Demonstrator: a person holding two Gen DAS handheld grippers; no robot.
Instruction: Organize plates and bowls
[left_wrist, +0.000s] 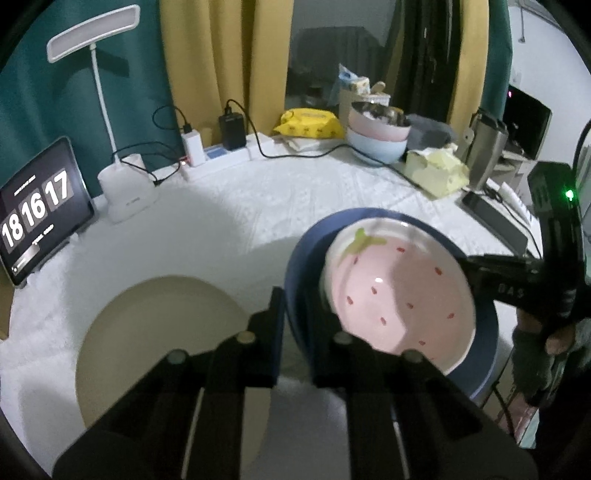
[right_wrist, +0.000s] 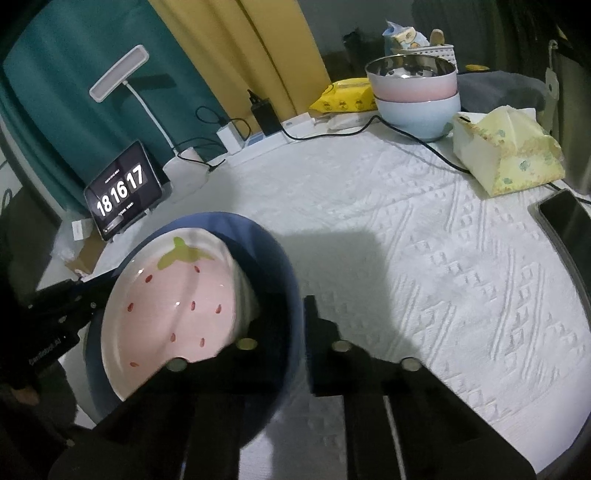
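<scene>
Left wrist view: left gripper had its fingers clamped on the near-left rim of the blue plate, one finger outside the rim and one inside. Probably a rim pinch because the plate was too wide to grasp any other way. The strawberry bowl sat inside the blue plate, tipped and leaning toward the lens, so the pair looked carried as one stack, raised off the white-clothed surface. Right gripper came in from the right and met the far rim; its tips were hidden there. A beige plate lay flat on the surface just left of the stack, likely the next stacking target. Count here: two plates, one strawberry bowl, plus two nested bowls at the back, pink bowl in light-blue bowl. One lamp, one tablet clock.

Right wrist view: right gripper had its fingers closed on the blue plate rim on the right side, rim wedged between them. Left gripper held the opposite edge, a two-handed hold that should keep the tilted strawberry bowl from sliding out. Beige plate not visible here. Count: one plate, one strawberry bowl, pink bowl stacked in light-blue bowl, one tissue pack, one phone.
</scene>
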